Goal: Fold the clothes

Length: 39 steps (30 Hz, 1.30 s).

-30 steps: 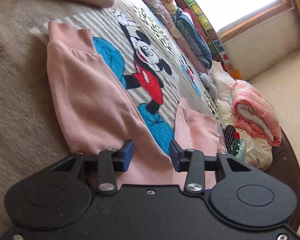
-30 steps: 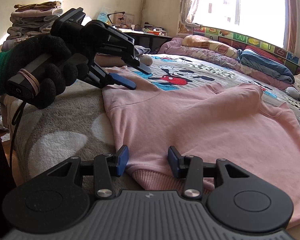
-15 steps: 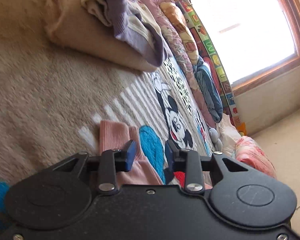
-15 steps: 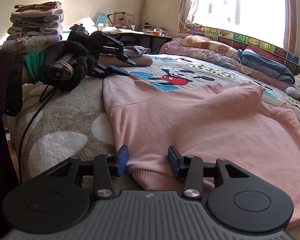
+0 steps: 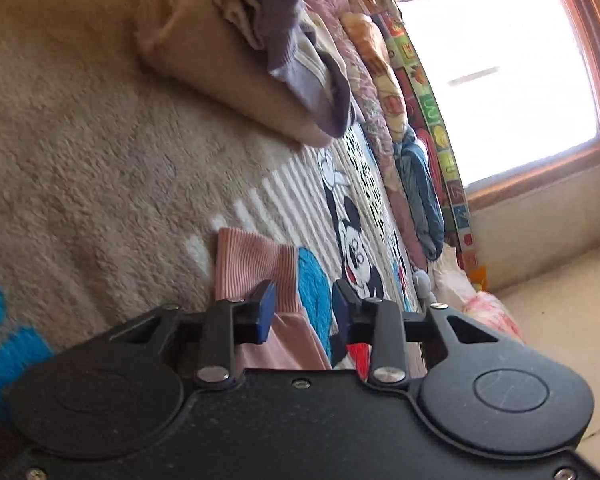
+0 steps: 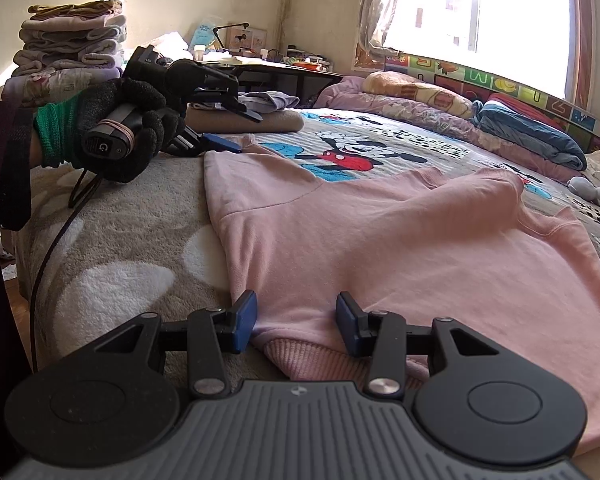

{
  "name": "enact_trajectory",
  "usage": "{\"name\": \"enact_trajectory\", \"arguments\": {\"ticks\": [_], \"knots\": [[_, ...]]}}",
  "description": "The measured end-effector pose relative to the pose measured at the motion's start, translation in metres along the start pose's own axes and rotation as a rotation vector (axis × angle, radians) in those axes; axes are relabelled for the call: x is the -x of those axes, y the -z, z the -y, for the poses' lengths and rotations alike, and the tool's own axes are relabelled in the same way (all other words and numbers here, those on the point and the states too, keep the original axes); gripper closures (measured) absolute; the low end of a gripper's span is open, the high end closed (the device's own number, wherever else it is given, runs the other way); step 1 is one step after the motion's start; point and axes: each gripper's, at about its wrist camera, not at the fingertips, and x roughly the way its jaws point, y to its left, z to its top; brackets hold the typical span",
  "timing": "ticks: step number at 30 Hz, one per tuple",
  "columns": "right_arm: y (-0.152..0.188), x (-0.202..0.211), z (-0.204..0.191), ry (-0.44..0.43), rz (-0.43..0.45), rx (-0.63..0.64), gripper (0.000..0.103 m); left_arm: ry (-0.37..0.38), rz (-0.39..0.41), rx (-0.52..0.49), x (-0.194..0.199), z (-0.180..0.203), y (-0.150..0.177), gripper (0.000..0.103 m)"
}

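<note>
A pink sweatshirt (image 6: 380, 248) lies spread flat on the bed (image 6: 112, 240), over a cartoon-mouse blanket (image 6: 340, 152), its hem toward 6 o'clock in the right wrist view and one sleeve running up toward 11 o'clock.

The right claw (image 6: 296, 318) sits at the hem, near its 7 o'clock corner. Its jaws stand part open, one blue pad on each side of the ribbed edge, with cloth between them but neither pad pressing on it.

The left claw (image 5: 302, 312) is at the ribbed cuff (image 5: 256, 264) of that sleeve. Its jaws have just been opening; they are narrow, with the cuff's edge lying between the pads and a gap showing on the right side, so nothing is pinched. In the right wrist view a gloved hand (image 6: 116, 136) holds this claw at 10 o'clock, its tips just at the cuff.

A folded tan blanket (image 5: 220, 60) with a lilac garment (image 5: 300, 48) on it lies beyond the cuff at 12 o'clock. Folded clothes (image 6: 72, 40) are stacked at 10 o'clock, far back.
</note>
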Motion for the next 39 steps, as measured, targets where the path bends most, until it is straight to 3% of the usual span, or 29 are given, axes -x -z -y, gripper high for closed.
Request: {"name": "enact_trajectory", "arguments": {"ticks": [1, 4, 6, 8, 10, 13, 19, 28, 33, 39], "knots": [[-0.001, 0.0, 0.001, -0.003, -0.006, -0.006, 0.058, 0.013, 0.015, -0.012, 0.002, 0.008, 0.0, 0.059], [-0.005, 0.002, 0.004, -0.016, -0.026, -0.021, 0.058, 0.09, 0.007, -0.068, 0.0, 0.037, 0.005, 0.058], [-0.006, 0.004, 0.008, -0.029, -0.032, -0.042, 0.058, 0.105, -0.029, -0.175, -0.008, 0.064, 0.016, 0.058], [-0.008, 0.008, 0.013, -0.05, -0.041, -0.07, 0.055, 0.067, -0.066, -0.33, -0.024, 0.096, 0.029, 0.058], [-0.01, 0.013, 0.021, -0.08, -0.05, -0.107, 0.044, -0.003, -0.072, -0.528, -0.039, 0.123, 0.046, 0.058], [-0.013, 0.024, 0.036, -0.104, -0.048, -0.167, 0.044, -0.051, -0.113, -0.667, -0.058, 0.139, 0.067, 0.059], [-0.031, 0.047, 0.111, -0.122, 0.041, -0.413, 0.046, -0.052, -0.242, -0.697, -0.111, 0.155, 0.086, 0.059], [-0.05, 0.02, 0.269, 0.074, 0.126, -0.668, 0.047, -0.023, -0.364, -0.693, -0.16, 0.17, 0.107, 0.059], [-0.05, -0.025, 0.323, 0.157, 0.076, -0.766, 0.047, -0.034, -0.413, -0.686, -0.18, 0.165, 0.114, 0.059], [-0.042, -0.063, 0.362, 0.111, 0.052, -0.898, 0.046, -0.039, -0.439, -0.664, -0.194, 0.157, 0.115, 0.059]]}}
